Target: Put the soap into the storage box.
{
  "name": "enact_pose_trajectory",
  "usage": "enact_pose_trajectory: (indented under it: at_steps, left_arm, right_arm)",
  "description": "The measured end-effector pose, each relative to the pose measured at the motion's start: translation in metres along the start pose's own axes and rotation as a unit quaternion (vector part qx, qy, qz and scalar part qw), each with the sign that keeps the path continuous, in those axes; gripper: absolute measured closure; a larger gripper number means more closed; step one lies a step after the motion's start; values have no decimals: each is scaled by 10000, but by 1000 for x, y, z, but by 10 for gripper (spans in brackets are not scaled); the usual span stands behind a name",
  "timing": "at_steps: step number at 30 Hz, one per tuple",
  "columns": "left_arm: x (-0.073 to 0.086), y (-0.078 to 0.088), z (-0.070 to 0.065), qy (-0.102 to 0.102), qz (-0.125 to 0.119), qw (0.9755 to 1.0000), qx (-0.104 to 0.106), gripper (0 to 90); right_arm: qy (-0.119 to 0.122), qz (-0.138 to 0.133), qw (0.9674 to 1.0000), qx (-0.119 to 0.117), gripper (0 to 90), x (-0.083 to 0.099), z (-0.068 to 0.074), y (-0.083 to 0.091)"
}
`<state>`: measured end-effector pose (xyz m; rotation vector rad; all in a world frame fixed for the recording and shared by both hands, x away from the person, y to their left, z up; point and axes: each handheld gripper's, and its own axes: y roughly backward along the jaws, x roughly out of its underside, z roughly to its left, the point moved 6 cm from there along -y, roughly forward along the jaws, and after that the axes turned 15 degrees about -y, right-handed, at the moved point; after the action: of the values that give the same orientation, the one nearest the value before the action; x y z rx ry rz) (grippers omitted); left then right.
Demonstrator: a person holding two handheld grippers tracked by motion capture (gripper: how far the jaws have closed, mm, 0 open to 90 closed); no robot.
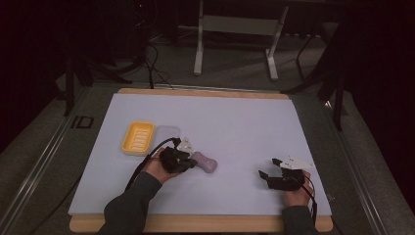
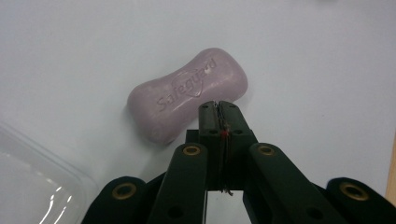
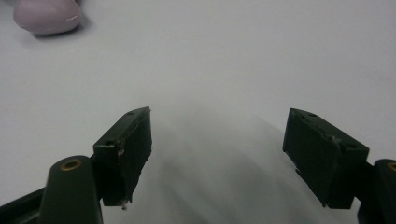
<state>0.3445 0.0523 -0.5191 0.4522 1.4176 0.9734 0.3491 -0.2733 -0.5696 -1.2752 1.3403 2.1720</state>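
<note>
1. Lilac soap [image 2: 187,93], one bar with "Safeguard" pressed into its top, lies flat on the pale sheet, near the front left of the table and to the right of the yellow dish.
2. One left gripper [image 2: 218,106] sits just at the near edge of that bar; its two jaws are pressed together with nothing between them. I cannot tell whether the tips touch the soap or stop just short of it.
3. From above, the same left gripper [image 1: 188,161] points to the right at the soap [image 1: 205,162], with a hand wrapped round its body and one dark cable looping back from it.
4. One yellow soap dish [image 1: 137,137] with a ribbed floor stands near, up and to the left of the bar.
5. One clear plastic lid [image 1: 166,133] lies just beside the dish, on its right.
6. One right gripper [image 1: 270,168] rests well apart, at the front right; its two jaws stand wide and hold nothing.
7. One white sheet [image 1: 235,127] covers one wooden table [image 1: 205,223].
</note>
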Motion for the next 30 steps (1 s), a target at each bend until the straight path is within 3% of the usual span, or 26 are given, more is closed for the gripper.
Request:
enact_pose_trajectory:
  at_steps: [8,18,23,30]
  left_arm:
    - [-7,-10,-5,-171,50,9998,107,894]
    - [-11,-23,-10,-223,109,9993,272,895]
    - [-13,-31,-15,-413,228,9982,363,894]
    - [-15,-39,-20,-519,322,9969,488,894]
  right_arm:
    - [4,5,10000,6,234,0,0,0]
    - [-4,12,10000,4,234,0,0,0]
    - [0,23,10000,5,234,0,0,0]
    - [16,30,10000,5,234,0,0,-1]
